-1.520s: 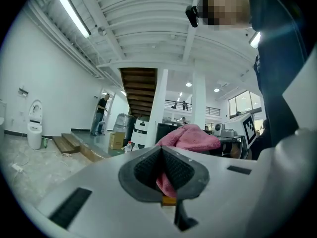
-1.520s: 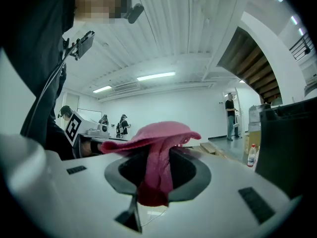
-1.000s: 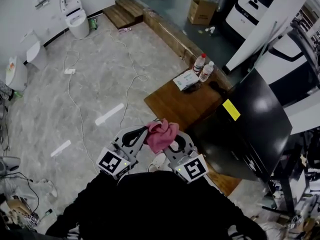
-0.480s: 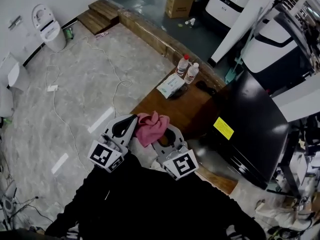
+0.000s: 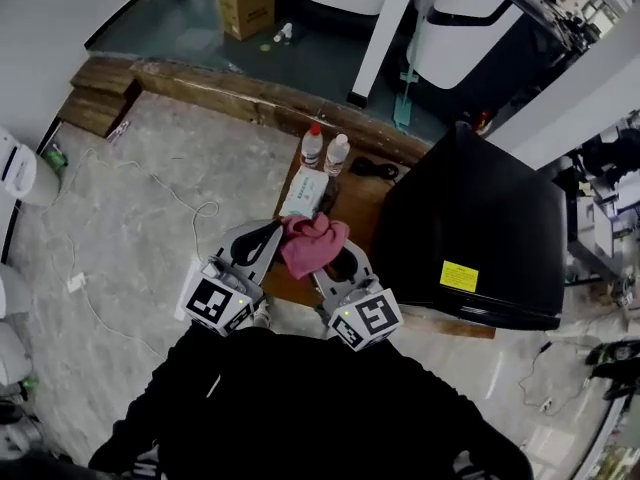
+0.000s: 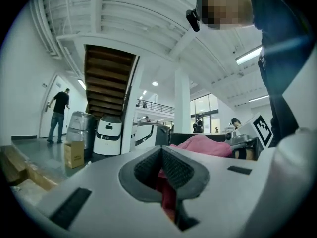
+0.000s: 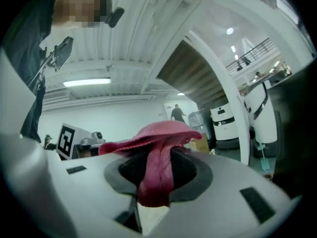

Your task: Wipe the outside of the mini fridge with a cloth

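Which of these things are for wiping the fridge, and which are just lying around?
For the job: crumpled pink cloth, clamped by the left gripper and right gripper; glossy black mini fridge.

Just lying about: two clear plastic bottles, flat white packet, brown cardboard box.

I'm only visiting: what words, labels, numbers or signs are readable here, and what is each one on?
Nothing here reads clearly.
Yellow label on the black mini fridge: print too small to read.
Packet on the wooden table: print blurred.
Bottles beside it: labels unreadable.
Left gripper and right gripper: cubes show black-and-white square patterns, no words.
Pink cloth they hold: no print.
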